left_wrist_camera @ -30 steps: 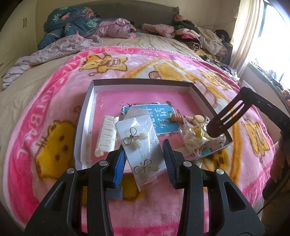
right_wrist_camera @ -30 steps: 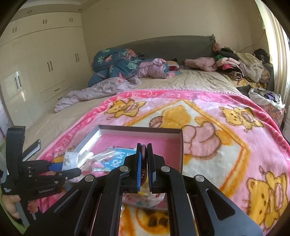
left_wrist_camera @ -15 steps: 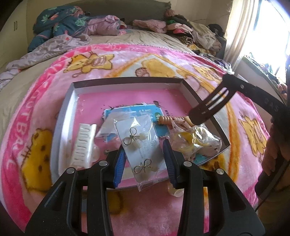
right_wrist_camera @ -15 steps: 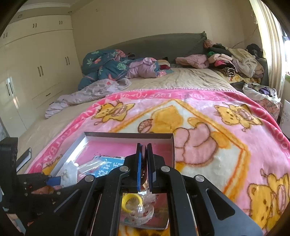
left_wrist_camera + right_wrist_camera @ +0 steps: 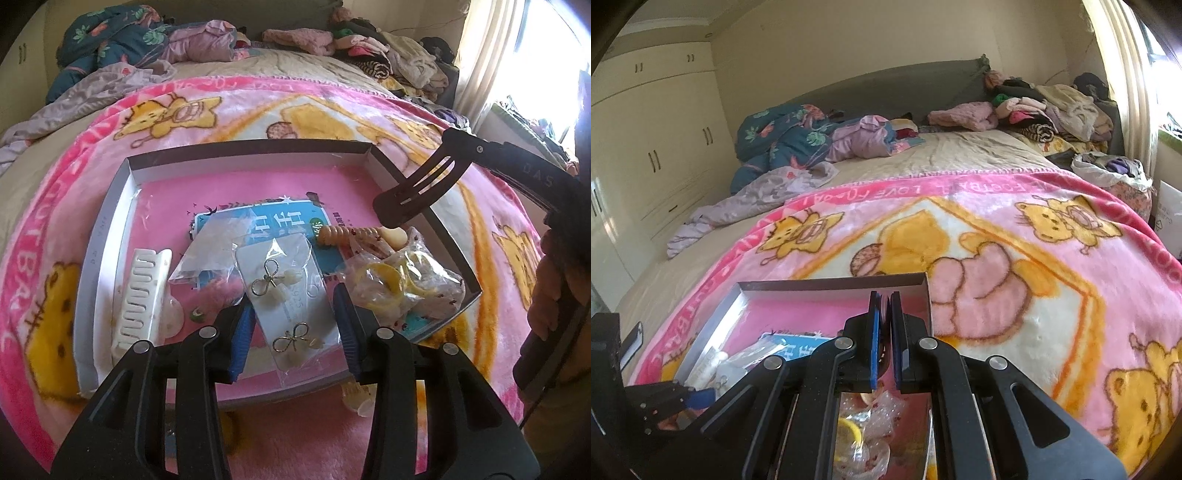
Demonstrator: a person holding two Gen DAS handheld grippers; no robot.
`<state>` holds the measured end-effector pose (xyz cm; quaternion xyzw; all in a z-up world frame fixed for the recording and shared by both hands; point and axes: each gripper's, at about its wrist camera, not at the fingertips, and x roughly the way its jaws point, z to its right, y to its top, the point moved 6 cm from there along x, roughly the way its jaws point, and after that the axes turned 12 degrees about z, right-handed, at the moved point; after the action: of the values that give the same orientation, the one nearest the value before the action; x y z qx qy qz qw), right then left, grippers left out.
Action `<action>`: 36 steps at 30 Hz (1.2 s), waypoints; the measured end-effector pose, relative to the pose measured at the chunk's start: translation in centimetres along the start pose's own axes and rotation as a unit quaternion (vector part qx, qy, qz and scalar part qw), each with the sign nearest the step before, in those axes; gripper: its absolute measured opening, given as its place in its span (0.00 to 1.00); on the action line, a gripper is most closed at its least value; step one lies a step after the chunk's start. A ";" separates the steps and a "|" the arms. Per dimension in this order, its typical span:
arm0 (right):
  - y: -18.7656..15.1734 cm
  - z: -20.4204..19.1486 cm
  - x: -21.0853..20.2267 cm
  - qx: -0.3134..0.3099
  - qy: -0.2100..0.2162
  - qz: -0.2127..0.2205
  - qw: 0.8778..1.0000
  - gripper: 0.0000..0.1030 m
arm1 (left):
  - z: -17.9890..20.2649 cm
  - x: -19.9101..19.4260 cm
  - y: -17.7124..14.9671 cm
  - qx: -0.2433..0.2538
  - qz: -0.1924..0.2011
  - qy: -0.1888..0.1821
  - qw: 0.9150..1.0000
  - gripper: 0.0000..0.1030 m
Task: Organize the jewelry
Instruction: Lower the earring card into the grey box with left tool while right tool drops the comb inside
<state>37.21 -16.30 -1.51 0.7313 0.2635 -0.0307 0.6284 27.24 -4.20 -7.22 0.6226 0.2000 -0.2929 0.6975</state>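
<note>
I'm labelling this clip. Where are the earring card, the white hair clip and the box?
earring card (image 5: 291, 295), left wrist view, on the card between the two bow earrings.
white hair clip (image 5: 142, 295), left wrist view, on the middle of its toothed body.
box (image 5: 251, 151), left wrist view, on the far wall.

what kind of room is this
Most likely a bedroom in a home: a bed with a grey headboard, a pink cartoon blanket spread over it, clothes piled along its far side, and built-in wardrobes.
</note>
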 end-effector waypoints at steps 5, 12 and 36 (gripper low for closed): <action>-0.5 0.5 1.0 0.005 -0.013 -0.002 1.000 0.06 | -0.3 0.5 -0.1 0.001 -0.002 0.004 1.000 0.33; -1.6 1.0 2.0 0.016 -0.025 -0.013 0.999 0.06 | -0.5 0.6 -0.1 0.000 -0.001 0.005 1.000 0.36; -6.7 0.3 -0.8 0.004 -0.007 -0.089 0.996 0.40 | -1.1 -2.2 -0.2 -0.008 0.017 0.012 1.000 0.52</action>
<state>33.77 -16.41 -7.27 0.7071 0.3229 -0.0928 0.6222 25.61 -2.75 -6.10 0.6240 0.1996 -0.2718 0.7049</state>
